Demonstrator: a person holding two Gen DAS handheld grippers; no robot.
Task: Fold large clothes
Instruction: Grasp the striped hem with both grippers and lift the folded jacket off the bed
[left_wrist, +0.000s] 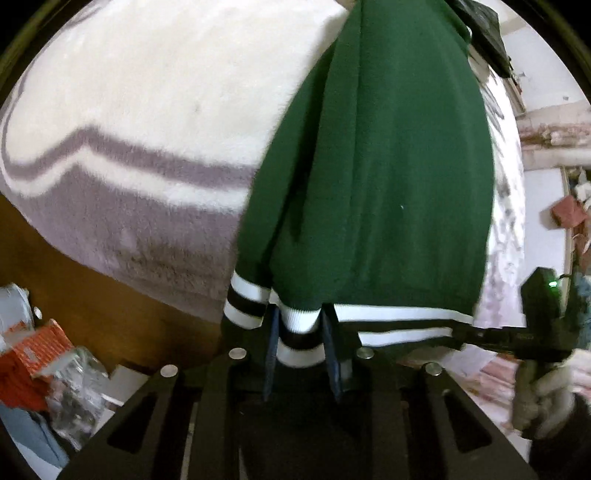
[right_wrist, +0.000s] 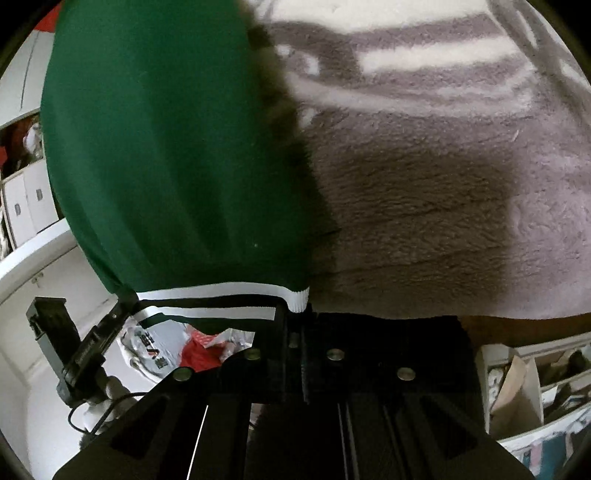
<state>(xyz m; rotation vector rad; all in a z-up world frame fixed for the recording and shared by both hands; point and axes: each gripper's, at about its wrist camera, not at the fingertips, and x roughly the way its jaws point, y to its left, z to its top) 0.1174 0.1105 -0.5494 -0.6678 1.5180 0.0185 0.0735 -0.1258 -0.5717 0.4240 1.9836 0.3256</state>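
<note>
- Green knit sweater (left_wrist: 373, 177) with black-and-white striped ribbed hem lies folded lengthwise on the fuzzy white-and-mauve striped blanket (left_wrist: 122, 110) — hem end nearest me.
- My left gripper (left_wrist: 300, 343): blue fingers (left_wrist: 271, 339) clamped on a striped cuff (left_wrist: 299, 339) at the hem.
- My right gripper (right_wrist: 297, 314): fingers fully closed, pinching the hem's white corner (right_wrist: 299, 299).
- Hem stretched between both grippers — the other gripper shows in each wrist view.

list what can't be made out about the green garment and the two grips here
- Garment's far end: green garment is cut off by the top edge in both wrist views.
- right gripper pads: hidden by the striped hem and dark housing.
- left gripper: the white cuff between its fingers covers the contact.
</note>
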